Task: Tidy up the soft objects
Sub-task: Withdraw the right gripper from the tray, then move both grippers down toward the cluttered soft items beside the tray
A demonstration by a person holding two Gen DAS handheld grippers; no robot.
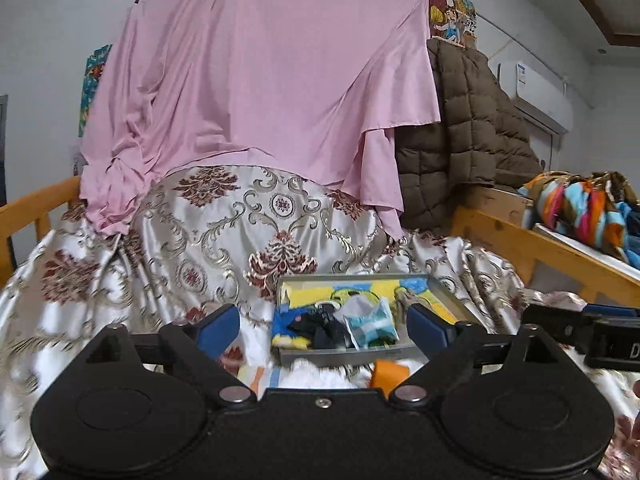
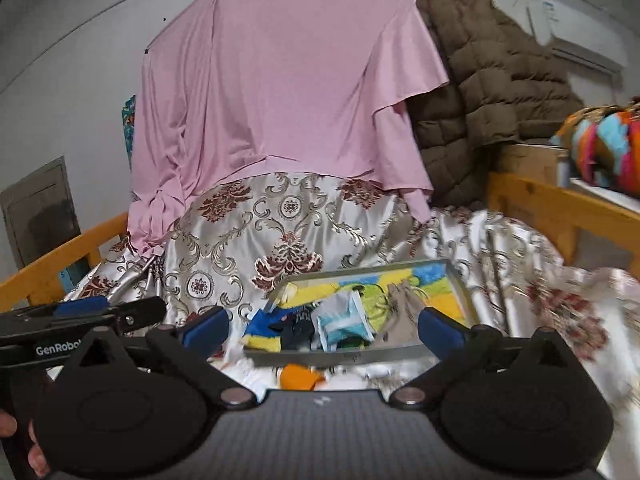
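Hovering apart, both hand-held grippers (image 1: 323, 326) (image 2: 323, 326) empty, tray (image 1: 344, 354) rim ahead, clear.

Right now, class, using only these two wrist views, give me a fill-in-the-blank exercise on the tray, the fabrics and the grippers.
1. The grey tray rests on a ____-patterned satin bedspread.
2. The large sheet hanging behind the bed is ____.
3. To the right of that sheet hangs a quilted ____ jacket.
4. Both the left gripper and the right gripper have their jaws ____, with nothing gripped.

Missing words: floral; pink; brown; open
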